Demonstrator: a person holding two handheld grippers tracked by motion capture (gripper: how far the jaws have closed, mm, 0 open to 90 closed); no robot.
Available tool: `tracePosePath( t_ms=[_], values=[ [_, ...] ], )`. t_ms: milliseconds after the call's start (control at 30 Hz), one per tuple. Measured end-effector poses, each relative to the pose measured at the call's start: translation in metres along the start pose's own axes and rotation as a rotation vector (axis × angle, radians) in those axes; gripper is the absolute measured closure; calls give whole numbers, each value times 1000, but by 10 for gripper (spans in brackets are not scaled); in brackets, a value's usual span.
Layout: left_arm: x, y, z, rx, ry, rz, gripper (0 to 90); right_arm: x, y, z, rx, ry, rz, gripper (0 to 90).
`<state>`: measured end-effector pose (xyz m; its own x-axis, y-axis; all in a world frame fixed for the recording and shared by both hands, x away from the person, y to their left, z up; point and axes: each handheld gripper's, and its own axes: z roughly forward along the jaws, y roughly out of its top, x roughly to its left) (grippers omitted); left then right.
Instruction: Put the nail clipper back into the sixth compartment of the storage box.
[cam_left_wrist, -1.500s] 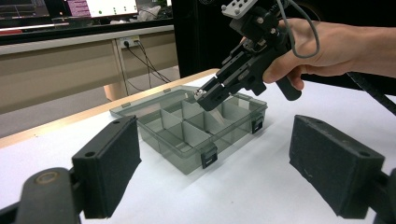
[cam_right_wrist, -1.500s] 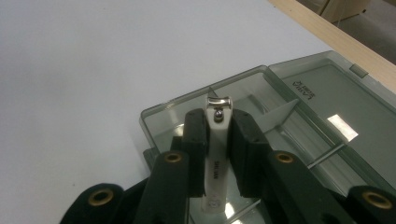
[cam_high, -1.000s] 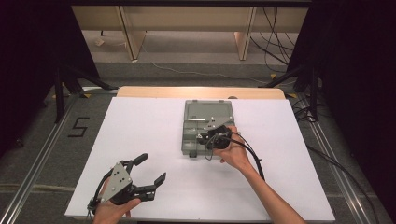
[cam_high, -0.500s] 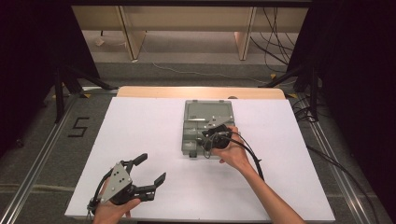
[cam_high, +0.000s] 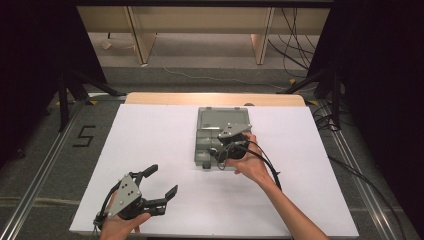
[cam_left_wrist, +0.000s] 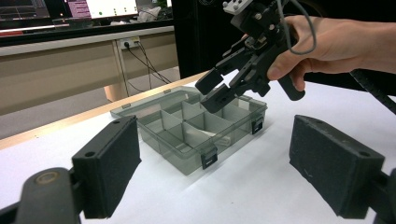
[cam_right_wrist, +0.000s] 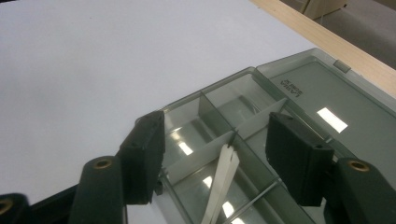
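Pale strip (cam_right_wrist: 223, 179) in the box (cam_right_wrist: 243, 100): lower end cut off by the right gripper view's bottom edge; what it is cannot be told. Lid lettering (cam_right_wrist: 289, 87) too small to be read. In the high view, the box's near compartments are hidden by the right claw (cam_high: 220, 150).

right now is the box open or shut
Open: the box has its lid laid flat behind it, and its compartments show.
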<state>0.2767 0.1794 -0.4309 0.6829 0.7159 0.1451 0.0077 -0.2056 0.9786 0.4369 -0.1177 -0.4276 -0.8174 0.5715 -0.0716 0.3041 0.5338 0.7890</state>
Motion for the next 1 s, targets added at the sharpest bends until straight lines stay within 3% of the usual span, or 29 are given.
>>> tracePosePath(
  t_ms=[167, 200, 233, 267, 300, 333, 367, 467, 1000],
  values=[
    [0, 0, 0, 2, 0, 2, 158, 6, 3, -6, -26, -5, -16, 353],
    [1, 0, 0, 0, 0, 11, 158, 6, 3, -7, -25, -2, -18, 348],
    [3, 1, 1, -3, 0, 48, 158, 8, 4, -8, -32, -7, -16, 344],
    [3, 1, 0, -1, 2, 44, 159, 8, 4, -9, -34, -5, -25, 341],
    [-1, 0, 0, 9, 5, -15, 159, 9, 5, -10, -37, -2, -27, 336],
    [-2, -1, 0, 7, 4, -23, 158, 11, 5, -11, -36, -2, -24, 333],
    [0, 0, 0, 0, -1, 7, 158, 12, 5, -12, -37, 1, -22, 330],
    [0, 0, 0, 1, 0, 3, 158, 14, 7, -15, -29, 9, -27, 313],
    [0, 0, 0, 4, 1, -5, 158, 25, 14, -24, -93, 16, -37, 295]
  ],
)
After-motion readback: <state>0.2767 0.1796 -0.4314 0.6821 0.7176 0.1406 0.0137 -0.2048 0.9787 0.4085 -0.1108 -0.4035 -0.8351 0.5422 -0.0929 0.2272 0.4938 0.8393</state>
